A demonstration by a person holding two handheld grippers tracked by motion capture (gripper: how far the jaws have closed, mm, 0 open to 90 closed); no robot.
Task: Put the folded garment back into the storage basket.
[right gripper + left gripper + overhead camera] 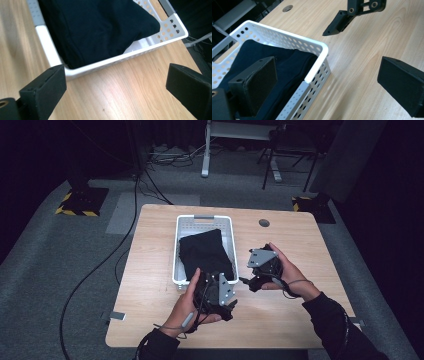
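Though parted wide and empty, left gripper (220,292) sits at the near right corner of the white perforated basket (178,251), one pad already over the folded black garment (205,252) lying inside, long axis running away from the person. Right gripper (257,270), likewise spread, farther off, beside the basket's right wall.

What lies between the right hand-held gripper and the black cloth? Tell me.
In the right gripper view, bare tabletop, then the white basket's wall, separates the right hand-held gripper from the black cloth.
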